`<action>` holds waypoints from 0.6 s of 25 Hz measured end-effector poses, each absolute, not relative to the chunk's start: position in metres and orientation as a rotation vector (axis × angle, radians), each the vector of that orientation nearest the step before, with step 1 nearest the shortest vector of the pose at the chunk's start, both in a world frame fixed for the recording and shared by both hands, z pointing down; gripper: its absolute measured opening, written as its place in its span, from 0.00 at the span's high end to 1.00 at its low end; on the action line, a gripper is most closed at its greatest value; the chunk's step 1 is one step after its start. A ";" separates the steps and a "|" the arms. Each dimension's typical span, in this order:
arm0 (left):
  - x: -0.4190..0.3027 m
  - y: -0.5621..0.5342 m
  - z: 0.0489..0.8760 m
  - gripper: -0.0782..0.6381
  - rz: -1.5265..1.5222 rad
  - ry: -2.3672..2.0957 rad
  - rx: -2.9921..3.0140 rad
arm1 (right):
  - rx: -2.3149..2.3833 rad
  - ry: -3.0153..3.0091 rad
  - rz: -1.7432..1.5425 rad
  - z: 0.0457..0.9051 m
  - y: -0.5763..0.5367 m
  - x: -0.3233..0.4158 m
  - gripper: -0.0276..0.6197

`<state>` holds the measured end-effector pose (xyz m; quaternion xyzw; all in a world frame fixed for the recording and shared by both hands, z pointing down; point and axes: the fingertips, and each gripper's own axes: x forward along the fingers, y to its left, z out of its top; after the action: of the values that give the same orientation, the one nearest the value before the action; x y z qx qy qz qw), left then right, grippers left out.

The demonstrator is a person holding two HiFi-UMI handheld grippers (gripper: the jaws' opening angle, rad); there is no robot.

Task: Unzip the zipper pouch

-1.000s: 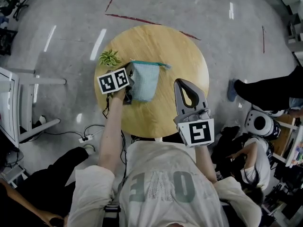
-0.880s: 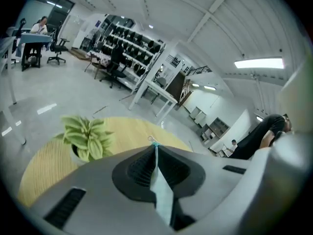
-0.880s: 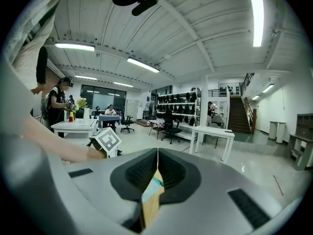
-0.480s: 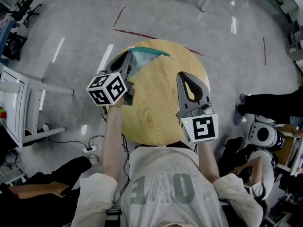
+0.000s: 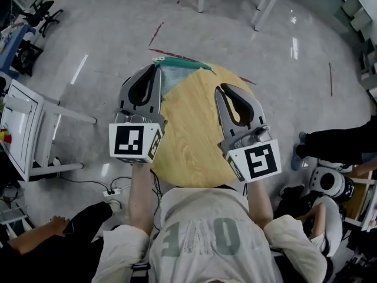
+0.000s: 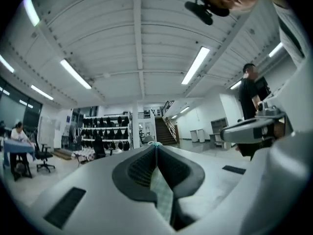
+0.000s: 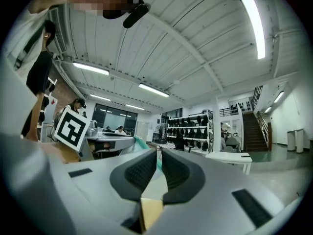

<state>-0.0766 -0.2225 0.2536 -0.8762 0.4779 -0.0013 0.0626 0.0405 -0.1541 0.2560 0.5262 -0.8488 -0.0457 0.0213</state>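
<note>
The pale blue-green zipper pouch hangs in the air over the far edge of the round wooden table, its darker teal zipper band on top. My left gripper is shut on the pouch's left end, and in the left gripper view the fabric runs pinched between the jaws up to my left gripper's tips. My right gripper hovers over the table to the right of the pouch, shut with nothing in it. In the right gripper view my right gripper points level, with the pouch just left of its tips.
A white desk stands on the floor at the left, and white table legs at the top. A power strip with cables lies below the table's left edge. People sit or stand at the right and lower left.
Both grippers have risen. The left one lifted the pouch off the table and rolled, so its marker cube now faces the head camera. The right one stays shut and empty.
</note>
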 end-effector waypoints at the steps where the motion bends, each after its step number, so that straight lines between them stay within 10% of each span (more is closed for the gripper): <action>1: -0.076 -0.216 0.249 0.84 -0.025 1.430 -2.604 | 1.608 -2.657 -0.141 0.251 -0.153 0.035 0.91; 15: -0.050 -0.149 0.254 0.84 -0.376 1.194 -2.205 | 1.302 -2.874 0.139 0.224 -0.162 -0.025 0.75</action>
<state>-0.0498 -0.1494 0.2542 -0.8300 0.4495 -0.1416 0.2983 -0.0255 -0.1615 0.2240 0.4122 -0.9100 0.0440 -0.0082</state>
